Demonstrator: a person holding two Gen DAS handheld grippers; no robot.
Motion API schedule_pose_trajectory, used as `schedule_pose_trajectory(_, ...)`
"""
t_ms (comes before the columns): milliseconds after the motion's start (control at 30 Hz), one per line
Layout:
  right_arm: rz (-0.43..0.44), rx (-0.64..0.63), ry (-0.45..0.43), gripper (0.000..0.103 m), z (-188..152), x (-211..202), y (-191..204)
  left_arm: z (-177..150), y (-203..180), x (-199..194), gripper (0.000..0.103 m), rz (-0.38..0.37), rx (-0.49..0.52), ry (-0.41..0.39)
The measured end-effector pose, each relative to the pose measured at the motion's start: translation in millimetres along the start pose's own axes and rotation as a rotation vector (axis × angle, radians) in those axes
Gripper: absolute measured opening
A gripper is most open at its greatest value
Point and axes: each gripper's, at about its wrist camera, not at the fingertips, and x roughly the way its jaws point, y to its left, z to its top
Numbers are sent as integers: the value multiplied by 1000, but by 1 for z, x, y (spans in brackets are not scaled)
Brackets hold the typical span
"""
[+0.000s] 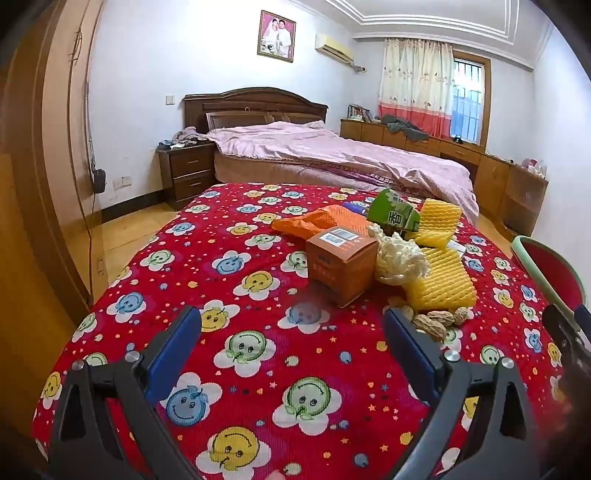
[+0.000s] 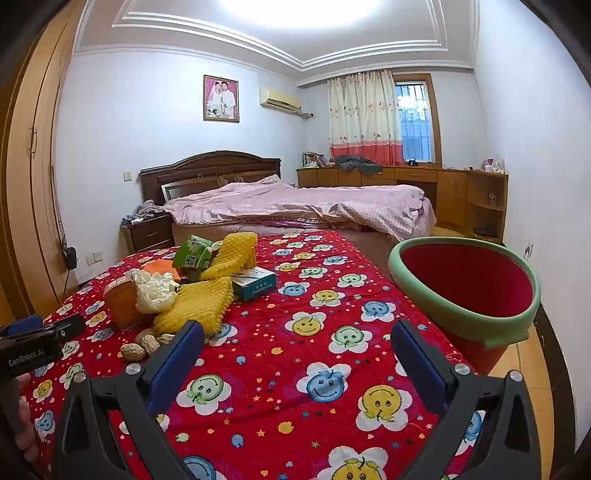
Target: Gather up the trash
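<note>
Both views were bright and evenly lit. In the right wrist view a ceiling light [image 2: 299, 9] at twelve o'clock burned out to pure white glare. A window [image 2: 413, 122] at one o'clock gave cooler blue daylight. Shadows on the red tablecloth [image 2: 295, 369] were soft and short. Fisheye distortion bowed the walls toward the edges, and black corners framed each picture. In the left wrist view a small smeared patch blurred the cloth just below centre; the six o'clock edge was soft.

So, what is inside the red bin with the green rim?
The red bin shows only bare red inner wall; no trash is visible inside. Its bottom is hidden behind the green rim, so I cannot check there.
</note>
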Motion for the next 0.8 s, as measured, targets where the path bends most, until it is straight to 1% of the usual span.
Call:
schedule_pose_trajectory(100, -4, 1, -5, 103, 0, -1, 1, -1, 1, -3, 98, -10, 8, -5)
schedule_pose_trajectory(300, -4, 19, -2, 103, 1, -1, -1, 1, 1, 1, 98, 4, 9, 4)
schedule_pose_trajectory(333, -2, -4, -7, 103, -2, -2, 3, 1, 0, 0, 98, 4, 9, 4)
schedule_pose_trajectory(800, -3, -2, -3, 103, 0, -1, 0, 4, 0, -1, 98, 1, 1, 2)
